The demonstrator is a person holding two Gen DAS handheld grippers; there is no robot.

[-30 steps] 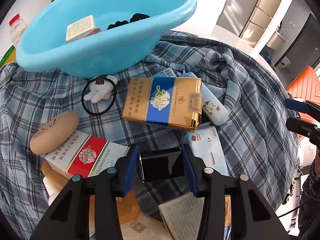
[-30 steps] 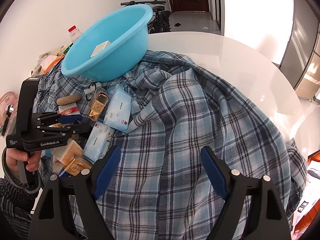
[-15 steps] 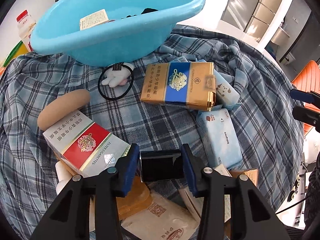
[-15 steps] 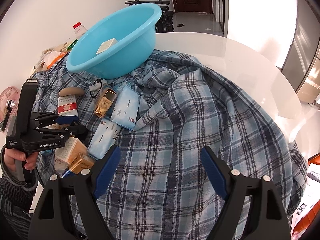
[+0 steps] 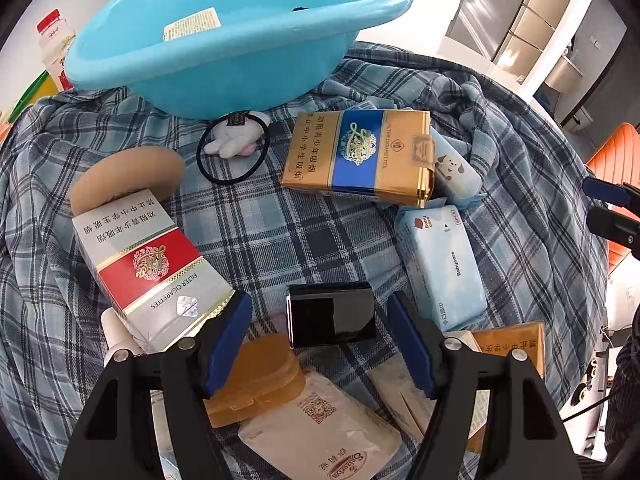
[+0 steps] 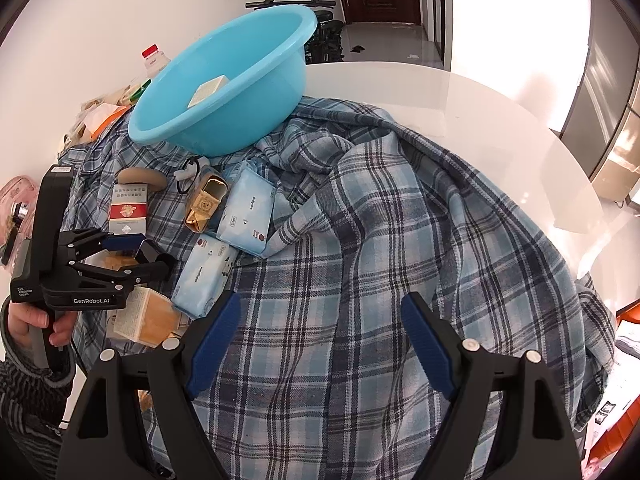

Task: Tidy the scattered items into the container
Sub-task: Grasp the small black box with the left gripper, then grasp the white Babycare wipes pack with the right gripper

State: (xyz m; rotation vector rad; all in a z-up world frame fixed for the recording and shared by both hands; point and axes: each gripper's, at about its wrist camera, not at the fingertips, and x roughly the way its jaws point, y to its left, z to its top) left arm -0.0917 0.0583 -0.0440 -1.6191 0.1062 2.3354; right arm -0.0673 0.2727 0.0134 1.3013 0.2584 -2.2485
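A blue basin (image 5: 240, 36) stands at the back on a plaid cloth (image 5: 280, 240), with a small box (image 5: 192, 29) inside; it also shows in the right wrist view (image 6: 224, 92). My left gripper (image 5: 320, 320) is open, its pads apart from a glossy black box (image 5: 332, 314) lying between them on the cloth. A red-and-white cigarette pack (image 5: 148, 264), a gold-and-blue pack (image 5: 360, 156), a hair tie with a plush charm (image 5: 232, 148) and tissue packs (image 5: 440, 264) lie around. My right gripper (image 6: 320, 336) is open and empty above bare cloth.
A tan oval case (image 5: 124, 176), an amber lidded box (image 5: 256, 376), a beige sachet (image 5: 320, 432) and more packets crowd the cloth's near edge. A red-capped bottle (image 5: 54, 46) stands left of the basin. The white round table (image 6: 480, 120) extends right.
My left gripper has opened and let go of the black box, which now lies on the cloth. The left view has drawn back slightly. The right gripper has barely moved.
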